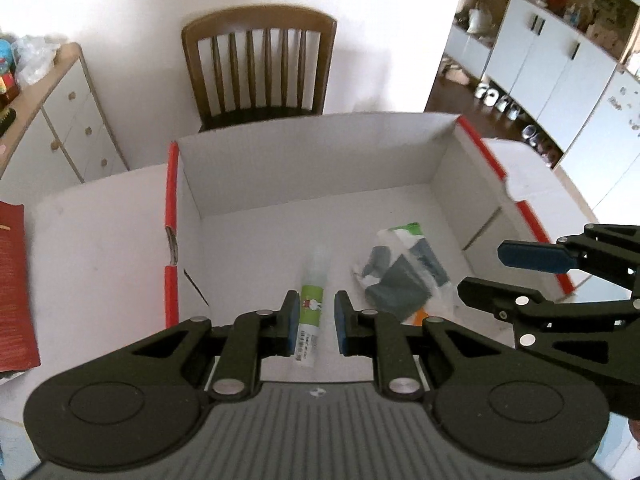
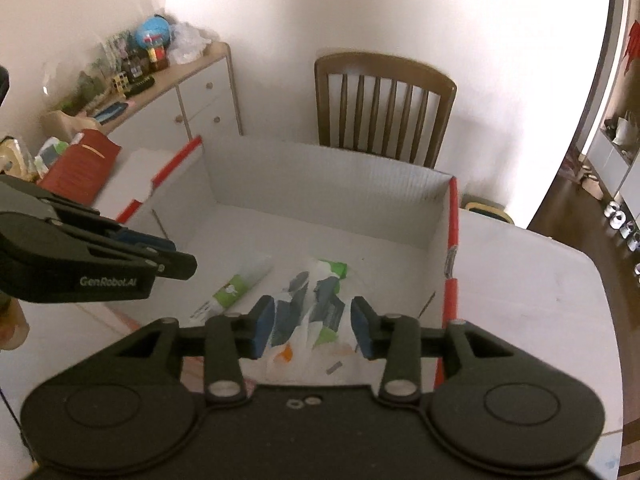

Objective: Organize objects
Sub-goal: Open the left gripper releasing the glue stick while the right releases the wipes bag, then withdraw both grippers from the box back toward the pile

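A white cardboard box [image 1: 300, 168] with red edges lies open on the table, and both grippers hang over it. On its floor lie a white tube with a green label [image 1: 314, 280] and a crumpled clear packet with grey and green print [image 1: 400, 276]. My left gripper [image 1: 317, 324] hovers above the tube, jaws drawn in to a narrow gap, holding nothing. My right gripper [image 1: 480, 268] comes in from the right. In the right wrist view the right gripper [image 2: 313, 328] stands open over the packet [image 2: 312, 304]. The tube [image 2: 236, 288] lies left of it, and the left gripper [image 2: 184, 258] hangs above the box [image 2: 320, 188].
A brown wooden chair [image 1: 260, 68] stands behind the box at the table's far edge. A red booklet [image 1: 12, 280] lies on the white table [image 1: 100, 240] at the left. A sideboard [image 2: 200, 96] with clutter stands at the far left. White cabinets [image 1: 540, 60] line the right.
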